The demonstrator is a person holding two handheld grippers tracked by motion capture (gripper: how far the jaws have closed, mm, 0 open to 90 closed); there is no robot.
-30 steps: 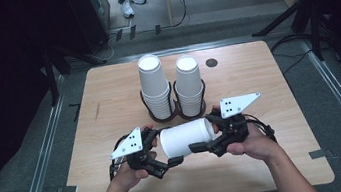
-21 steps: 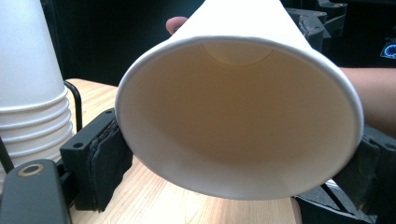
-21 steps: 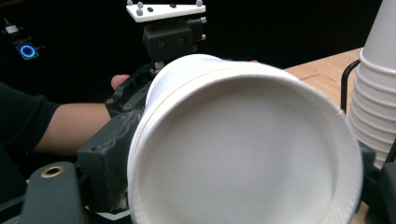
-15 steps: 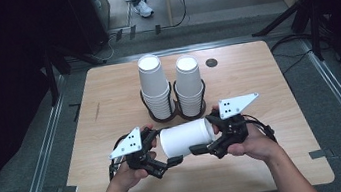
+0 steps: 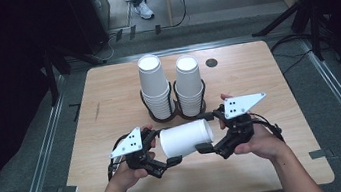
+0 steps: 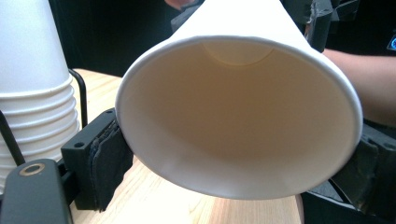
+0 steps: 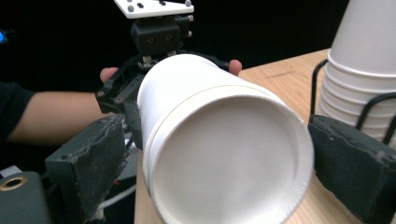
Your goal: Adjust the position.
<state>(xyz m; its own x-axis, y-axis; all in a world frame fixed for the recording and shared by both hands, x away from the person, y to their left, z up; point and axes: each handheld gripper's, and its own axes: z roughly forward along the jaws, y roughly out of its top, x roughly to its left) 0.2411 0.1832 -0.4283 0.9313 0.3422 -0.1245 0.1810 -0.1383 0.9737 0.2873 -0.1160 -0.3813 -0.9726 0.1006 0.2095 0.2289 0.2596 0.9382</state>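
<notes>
A white paper cup [image 5: 186, 137] lies on its side above the table's front middle, held between both hands. My left gripper [image 5: 163, 146] is shut on its mouth end; in the left gripper view the pads [image 6: 108, 161] press on the rim of the open cup [image 6: 233, 116]. At the cup's base end is my right gripper [image 5: 205, 132]. Its jaws have just been opening, and in the right gripper view the pads [image 7: 91, 161] stand off the sides of the cup's base [image 7: 229, 163], which is still between them.
Two tall stacks of white cups [image 5: 153, 86] [image 5: 189, 83] stand in black wire holders just behind the held cup. A small black disc [image 5: 211, 62] sits at the table's back right. A person's shoes [image 5: 144, 10] are on the floor beyond the wooden table [image 5: 270, 173].
The right gripper's jaws have spread apart from the cup's base end. The left gripper keeps its hold on the cup. Both hands have stayed nearly in place.
</notes>
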